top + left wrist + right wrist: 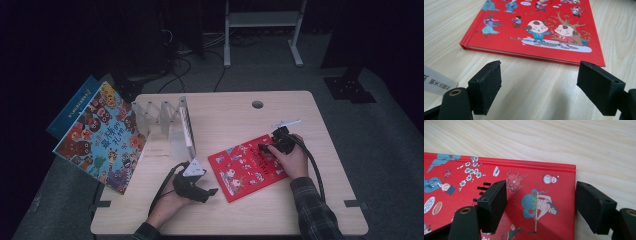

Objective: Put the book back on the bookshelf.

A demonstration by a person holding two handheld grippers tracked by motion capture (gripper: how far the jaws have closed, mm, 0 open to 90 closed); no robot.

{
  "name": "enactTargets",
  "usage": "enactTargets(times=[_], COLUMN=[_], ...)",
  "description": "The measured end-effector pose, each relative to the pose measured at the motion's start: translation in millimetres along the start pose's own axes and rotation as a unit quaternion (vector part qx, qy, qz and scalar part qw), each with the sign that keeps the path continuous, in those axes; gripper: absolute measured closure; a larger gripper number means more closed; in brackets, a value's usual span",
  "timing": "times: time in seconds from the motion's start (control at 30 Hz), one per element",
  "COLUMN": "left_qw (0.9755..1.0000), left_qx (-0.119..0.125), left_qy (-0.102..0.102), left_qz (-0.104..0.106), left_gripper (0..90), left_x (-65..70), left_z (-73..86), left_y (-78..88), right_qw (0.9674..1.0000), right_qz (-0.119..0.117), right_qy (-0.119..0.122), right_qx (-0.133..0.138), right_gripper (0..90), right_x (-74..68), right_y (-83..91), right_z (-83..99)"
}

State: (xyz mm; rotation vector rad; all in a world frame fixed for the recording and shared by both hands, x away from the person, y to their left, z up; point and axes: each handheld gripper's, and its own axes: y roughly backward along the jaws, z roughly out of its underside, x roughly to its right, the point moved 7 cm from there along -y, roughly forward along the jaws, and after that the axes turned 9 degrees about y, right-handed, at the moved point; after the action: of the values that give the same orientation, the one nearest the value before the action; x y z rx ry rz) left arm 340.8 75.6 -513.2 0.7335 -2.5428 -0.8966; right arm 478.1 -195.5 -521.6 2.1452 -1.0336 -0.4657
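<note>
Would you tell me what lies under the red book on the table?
The red book lies flat on the wooden table; bare wood shows all round it. Whatever is directly beneath the cover is hidden.

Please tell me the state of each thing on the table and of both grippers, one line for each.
red book: closed, lying flat on the table, cover up.
colourful book: closed, leaning tilted at the table's left edge.
clear rack: standing upright, slots without books.
left gripper: open, jaws apart before the red book's edge, touching nothing.
right gripper: open, jaws over the red book's corner, not gripping.
</note>
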Motion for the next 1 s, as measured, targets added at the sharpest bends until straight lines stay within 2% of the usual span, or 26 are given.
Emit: enactTargets(times=[0.27,0.37,0.5,0.83,1.0], left_qw=[0.9999,0.9999,0.9998,0.9999,0.9998], left_qx=[0.003,-0.001,0.001,-0.009,-0.018], left_qy=[0.005,0.001,0.004,0.010,0.009], left_qz=[-0.010,-0.015,-0.020,-0.010,0.000], left_gripper=[18.1,17.9,15.3,14.2,14.4], left_x=[-4.0,-6.2,-9.3,-10.0,-6.0], left_z=[3.2,4.4,5.1,8.4,10.6], left_y=[3.2,4.5,5.5,2.7,0.3], right_qw=[0.9997,0.9995,0.9985,0.9949,0.9950], right_qz=[-0.020,-0.024,-0.043,-0.076,-0.074], right_qy=[0.012,0.018,0.035,0.066,0.067], right_qx=[0.005,0.006,0.003,-0.003,-0.007], right_gripper=[25.7,25.7,25.8,25.8,27.8], right_x=[-10.7,-13.3,-25.9,-53.1,-59.2], right_y=[0.5,0.6,0.8,0.0,1.3], right_z=[2.3,2.4,3.1,2.5,2.5])
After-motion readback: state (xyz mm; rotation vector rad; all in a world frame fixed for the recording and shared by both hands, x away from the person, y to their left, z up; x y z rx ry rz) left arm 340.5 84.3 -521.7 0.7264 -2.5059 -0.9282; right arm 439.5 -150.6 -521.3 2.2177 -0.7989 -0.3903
